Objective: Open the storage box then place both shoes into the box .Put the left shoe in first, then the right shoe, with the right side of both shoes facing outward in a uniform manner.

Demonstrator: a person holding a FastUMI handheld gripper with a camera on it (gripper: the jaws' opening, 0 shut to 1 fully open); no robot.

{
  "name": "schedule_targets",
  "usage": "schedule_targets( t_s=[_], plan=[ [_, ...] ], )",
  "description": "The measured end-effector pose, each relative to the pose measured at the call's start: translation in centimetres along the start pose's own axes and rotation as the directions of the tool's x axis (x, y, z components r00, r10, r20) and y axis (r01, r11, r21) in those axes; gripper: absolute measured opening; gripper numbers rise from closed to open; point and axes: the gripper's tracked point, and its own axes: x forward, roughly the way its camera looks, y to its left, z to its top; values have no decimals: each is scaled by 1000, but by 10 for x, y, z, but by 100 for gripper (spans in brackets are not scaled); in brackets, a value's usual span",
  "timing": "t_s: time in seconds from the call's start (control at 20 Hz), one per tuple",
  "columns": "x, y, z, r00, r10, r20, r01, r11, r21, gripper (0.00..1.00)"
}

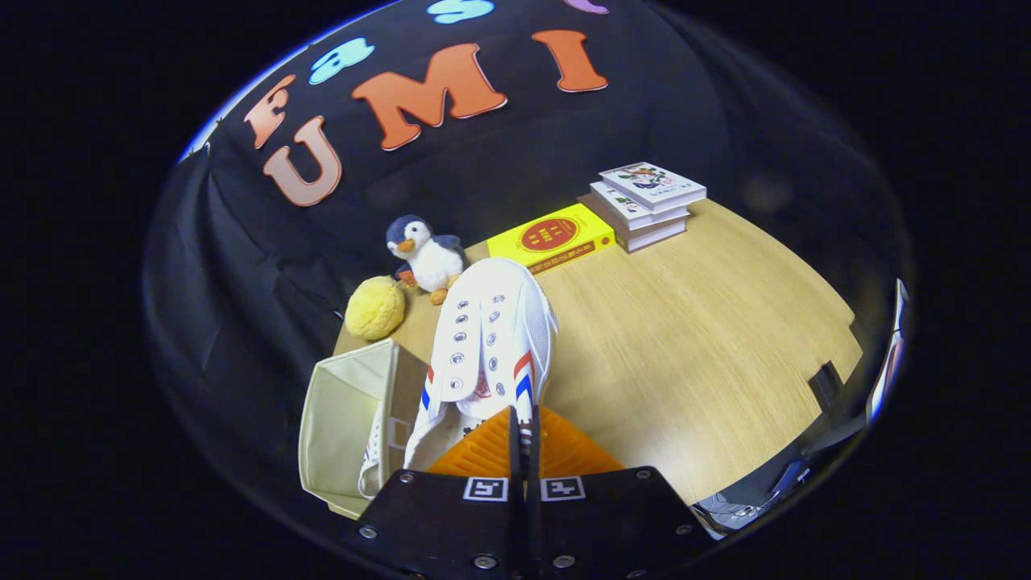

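Light wood table (693, 322) w/ black cloth booth wall (242, 242) behind, bright light overhead.

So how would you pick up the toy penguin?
Grip the penguin around its round white belly, coming down from above its head, one finger on each side. It stands upright, and the yellow ball and yellow book crowd its sides. First, though, the fingers are shut on the white shoe.
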Motion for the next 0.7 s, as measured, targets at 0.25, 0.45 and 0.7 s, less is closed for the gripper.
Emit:
schedule_targets(
  t_s=[0.25,0.45,0.7],
  plan=[
    [-6,92,-17,995,95,-14,-95,993,-69,0],
    [1,138,-38,991,125,-44,-130,984,-120,0],
    [23,150,-67,995,66,-80,-79,982,-172,0]
  ],
)
